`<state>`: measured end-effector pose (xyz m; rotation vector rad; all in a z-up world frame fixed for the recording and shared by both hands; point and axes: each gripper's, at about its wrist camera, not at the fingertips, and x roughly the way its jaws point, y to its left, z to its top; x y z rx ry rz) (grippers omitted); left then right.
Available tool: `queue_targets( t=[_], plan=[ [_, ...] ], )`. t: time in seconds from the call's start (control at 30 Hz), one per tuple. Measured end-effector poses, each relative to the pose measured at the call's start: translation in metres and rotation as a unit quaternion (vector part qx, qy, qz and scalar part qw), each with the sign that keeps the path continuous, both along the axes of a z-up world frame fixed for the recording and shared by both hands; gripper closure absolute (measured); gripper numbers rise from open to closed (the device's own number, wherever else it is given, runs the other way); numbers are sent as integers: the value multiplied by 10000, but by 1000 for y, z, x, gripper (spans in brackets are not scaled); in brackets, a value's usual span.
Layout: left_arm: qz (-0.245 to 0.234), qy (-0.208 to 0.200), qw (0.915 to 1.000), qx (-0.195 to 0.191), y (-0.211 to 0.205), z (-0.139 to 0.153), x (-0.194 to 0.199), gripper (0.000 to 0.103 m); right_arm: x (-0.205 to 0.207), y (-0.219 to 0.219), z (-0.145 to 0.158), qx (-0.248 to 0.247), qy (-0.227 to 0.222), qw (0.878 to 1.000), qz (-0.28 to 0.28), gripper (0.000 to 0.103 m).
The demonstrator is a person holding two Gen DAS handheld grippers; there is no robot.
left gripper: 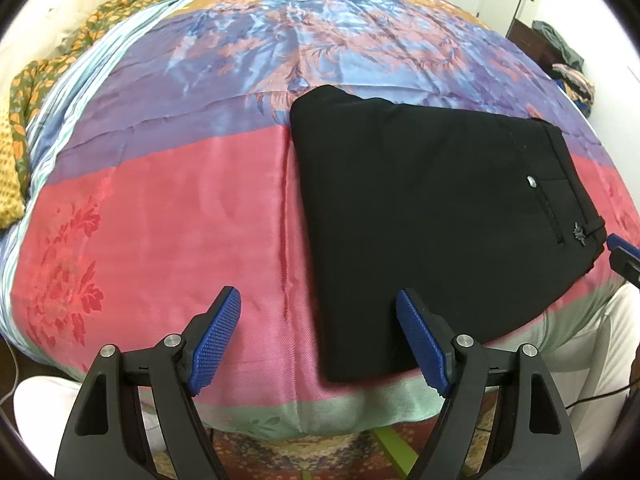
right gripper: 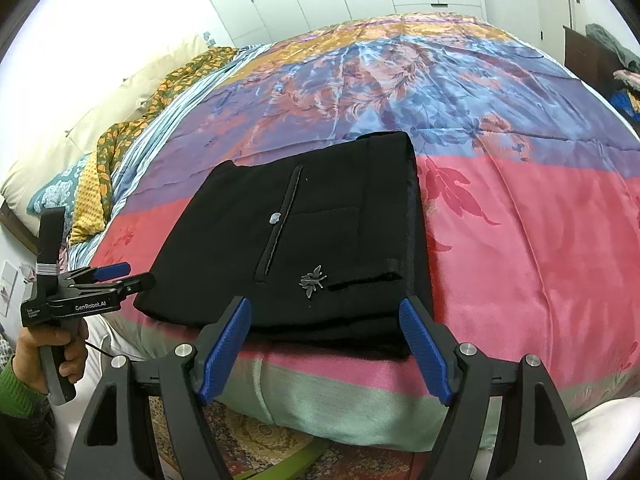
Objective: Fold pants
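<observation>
The black pants (left gripper: pixel 432 216) lie folded into a compact rectangle near the front edge of the bed, back pocket, silver button and bee emblem facing up. They also show in the right wrist view (right gripper: pixel 320 232). My left gripper (left gripper: pixel 318 304) is open and empty, hovering just in front of the pants' left near corner. My right gripper (right gripper: pixel 324 312) is open and empty, just short of the waistband's near edge. The left gripper shows from the side in the right wrist view (right gripper: pixel 114 274), clear of the cloth. The right gripper's tip shows at the left wrist view's right edge (left gripper: pixel 620 250).
The bed wears a shiny satin cover (left gripper: pixel 160 220) in pink, purple, blue and orange bands. Pillows and a floral blanket (right gripper: pixel 120 136) lie at the far left. A dark dresser with piled clothes (left gripper: pixel 560 52) stands at the right. A patterned rug (right gripper: pixel 260 444) lies below.
</observation>
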<state>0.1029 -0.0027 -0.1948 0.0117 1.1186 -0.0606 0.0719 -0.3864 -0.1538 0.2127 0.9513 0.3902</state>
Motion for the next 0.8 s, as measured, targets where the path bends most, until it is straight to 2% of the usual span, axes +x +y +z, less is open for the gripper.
queue_targets(
  t=[0.17, 0.23, 0.3, 0.37, 0.43, 0.5, 0.53, 0.67, 0.73, 0.77, 0.8],
  plan=[
    [-38, 33, 9999, -90, 7, 1, 4, 21, 3, -3, 2, 0, -51, 10000, 75, 26],
    [53, 135, 9989, -446, 22, 0, 11, 21, 12, -14, 9, 97, -99, 9999, 40, 26],
    [185, 316, 9950, -932, 41, -4, 19, 21, 33, -44, 15, 496, -34, 9986, -198, 24],
    [277, 479, 9906, -1250, 54, -11, 28, 21, 53, -66, 9, 894, 308, 9950, -322, 17],
    [193, 667, 9860, -1519, 57, -20, 35, 21, 73, -81, -6, 1353, 804, 9869, -352, 17],
    [-1, 841, 9788, -1865, 51, -30, 42, 21, 88, -81, -26, 1799, 1253, 9757, -69, 16],
    [-94, 892, 9761, -1981, 46, -35, 44, 21, 93, -77, -34, 1858, 1397, 9726, 68, 17],
    [-259, 929, 9691, -2271, 32, -49, 56, 18, 108, -46, -68, 1573, 1843, 9685, 566, 17],
    [-274, 1015, 9648, -2411, 27, -54, 64, 17, 113, -37, -83, 1661, 2047, 9620, 719, 18],
    [-295, 1017, 9625, -2499, 25, -53, 66, 22, 116, -32, -87, 1650, 2071, 9611, 782, 23],
    [-361, 1020, 9584, -2643, 23, -52, 67, 50, 117, -29, -86, 1610, 2039, 9618, 863, 34]
  ],
)
